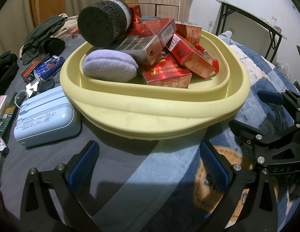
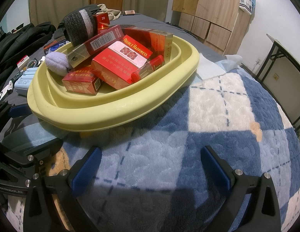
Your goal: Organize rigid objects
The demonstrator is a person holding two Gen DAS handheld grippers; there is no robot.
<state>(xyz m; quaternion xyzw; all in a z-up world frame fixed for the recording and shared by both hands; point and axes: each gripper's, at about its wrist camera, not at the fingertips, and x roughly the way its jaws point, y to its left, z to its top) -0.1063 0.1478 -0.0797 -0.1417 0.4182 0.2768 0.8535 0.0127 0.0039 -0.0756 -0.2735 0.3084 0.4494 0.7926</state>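
Note:
A pale yellow basin sits on the bed. Piled in it are several red cigarette boxes, a black foam roll, a lilac plush macaron and a red lighter. My left gripper stands open just short of the basin's near rim, with nothing between its fingers. My right gripper is open too, over the blue checked blanket, right of the basin. The right gripper also shows at the left wrist view's right edge.
Left of the basin lie a light blue case, a blue wrapper, a dark red box and other small packs. Dark clothes are heaped at the far left. A folding table and wooden cabinets stand behind.

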